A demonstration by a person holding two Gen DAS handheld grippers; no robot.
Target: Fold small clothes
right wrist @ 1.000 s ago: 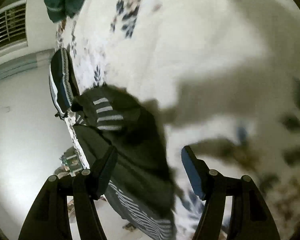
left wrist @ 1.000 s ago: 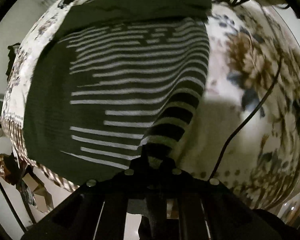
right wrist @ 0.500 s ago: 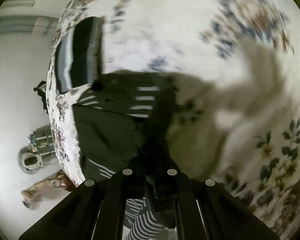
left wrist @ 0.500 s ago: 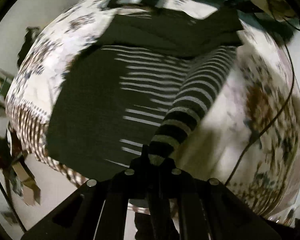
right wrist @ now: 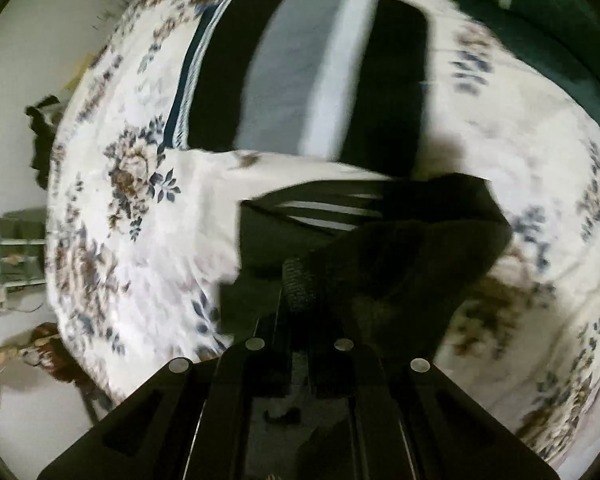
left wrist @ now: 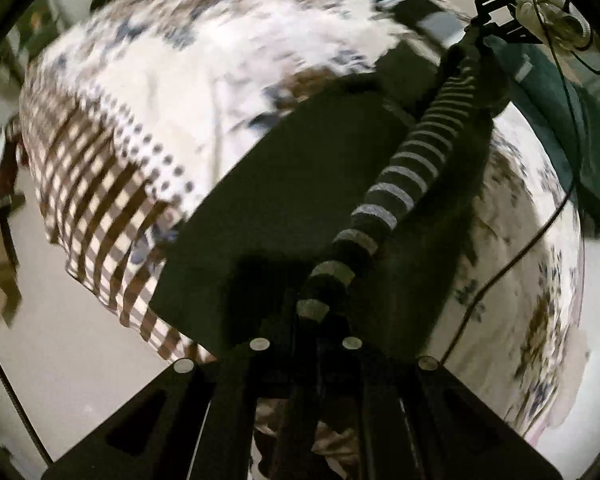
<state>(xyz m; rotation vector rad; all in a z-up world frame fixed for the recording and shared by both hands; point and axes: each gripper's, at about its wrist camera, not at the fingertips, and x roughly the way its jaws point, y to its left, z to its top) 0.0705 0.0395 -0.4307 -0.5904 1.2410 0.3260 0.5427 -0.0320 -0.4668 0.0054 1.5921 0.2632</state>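
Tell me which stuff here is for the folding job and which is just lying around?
For the job:
- striped sweater, sleeve pinched in the left claw
- right claw, shut on the sweater's dark edge

Just lying around:
- flowered bedspread
- folded striped garment
- green cloth
- black cable

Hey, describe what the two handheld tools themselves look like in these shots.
Both the left tool and right tool are matte black, angular frames with cut-out openings and round silver screw heads. A thin black cable trails beside the left one. No markings or sleeves show.
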